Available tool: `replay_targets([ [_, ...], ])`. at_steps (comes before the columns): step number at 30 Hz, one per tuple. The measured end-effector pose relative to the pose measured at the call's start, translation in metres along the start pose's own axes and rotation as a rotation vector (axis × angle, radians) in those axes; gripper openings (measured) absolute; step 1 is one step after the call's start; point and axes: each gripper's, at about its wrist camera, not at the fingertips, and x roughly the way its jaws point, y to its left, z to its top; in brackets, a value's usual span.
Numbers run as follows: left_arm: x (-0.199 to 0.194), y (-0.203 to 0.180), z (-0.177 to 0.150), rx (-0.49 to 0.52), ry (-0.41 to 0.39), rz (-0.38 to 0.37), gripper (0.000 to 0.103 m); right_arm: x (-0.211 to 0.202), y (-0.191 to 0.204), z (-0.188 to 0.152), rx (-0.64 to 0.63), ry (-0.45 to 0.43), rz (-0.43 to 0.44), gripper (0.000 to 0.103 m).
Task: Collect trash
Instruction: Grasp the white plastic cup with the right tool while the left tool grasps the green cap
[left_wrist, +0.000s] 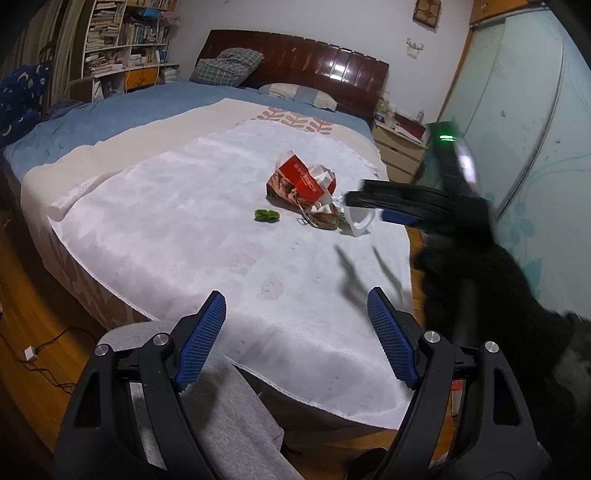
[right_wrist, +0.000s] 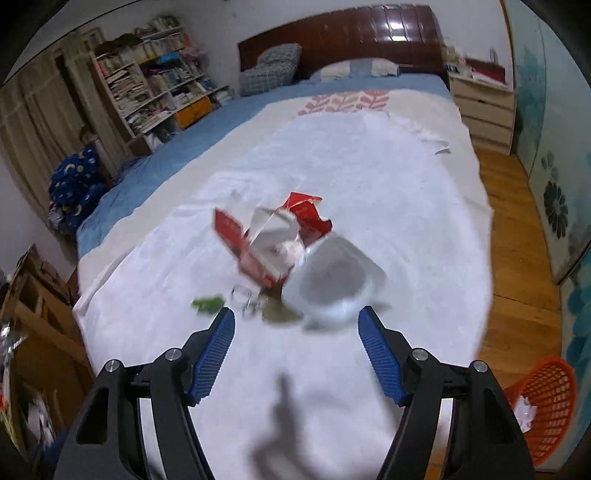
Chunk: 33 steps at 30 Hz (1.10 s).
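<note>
While both grippers hang over the bed, this is how things lie, from near to far.

Left gripper (left_wrist: 295, 325): its blue fingers (left_wrist: 201, 341) are spread wide with nothing between them, low over the near edge of the white cloth.

Right gripper (right_wrist: 296, 334): its fingers (right_wrist: 378, 356) are spread too and grasp nothing. In the left view it reaches in from the right, blurry, with a gloved hand (left_wrist: 491, 273) behind it, and its tips are right by the trash.

White cloth (left_wrist: 184, 240): it covers the near part of the bed, and the trash lies on it.

Clear plastic cup (right_wrist: 332, 280): it lies on its side just past the right fingers, touching the red box.

Brown scrap (left_wrist: 325, 220): it sits in front of the red box, next to the cup.

Green bit (left_wrist: 266, 215): small, a little to the left of the pile, by itself.

Red box (left_wrist: 301, 181): torn open and crumpled, in the middle of the cloth.

Orange basket (right_wrist: 546, 410): it stands on the wood floor to the right of the bed, with white paper inside.

Headboard (left_wrist: 295, 59): dark wood, at the far end, with pillows in front.

Bookshelf (left_wrist: 125, 37): far left, full of books.
</note>
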Motion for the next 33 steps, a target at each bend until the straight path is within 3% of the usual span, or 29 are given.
replay_targets([
  [2,0.011,0.003,0.012,0.013,-0.017,-0.01,0.079,0.028,-0.004,0.012,0.048,0.039,-0.011,0.063],
  [4,0.024,0.01,0.026,0.001,-0.026,-0.009,0.079,0.055,-0.009,0.023,0.096,0.08,0.001,0.035],
  [6,0.039,0.02,0.041,-0.022,-0.032,-0.008,0.079,0.071,-0.015,0.028,0.126,0.109,0.014,0.019],
  [11,0.078,0.04,0.068,-0.075,-0.012,0.003,0.08,0.049,-0.023,0.016,0.124,0.042,0.026,0.016],
  [13,0.105,0.042,0.079,-0.077,0.032,-0.017,0.081,0.032,-0.028,0.006,0.123,0.019,0.038,0.016],
  [18,0.156,0.046,0.09,-0.099,0.121,-0.016,0.081,-0.027,-0.04,-0.036,0.111,-0.027,0.082,0.016],
  [21,0.179,0.053,0.09,-0.12,0.183,0.03,0.081,-0.055,-0.048,-0.065,0.11,-0.024,0.103,0.016],
  [26,0.195,0.052,0.087,-0.124,0.22,0.057,0.08,-0.086,-0.051,-0.108,0.033,-0.034,0.038,0.016],
  [29,0.197,0.045,0.087,-0.089,0.227,0.052,0.055,-0.095,-0.056,-0.129,0.029,-0.021,0.027,0.016],
  [31,0.2,0.034,0.087,-0.04,0.235,0.048,0.031,-0.098,-0.063,-0.14,0.049,-0.012,0.034,0.016],
  [33,0.203,0.023,0.087,0.01,0.24,0.026,0.022,-0.102,-0.072,-0.153,0.058,-0.003,0.029,0.016],
])
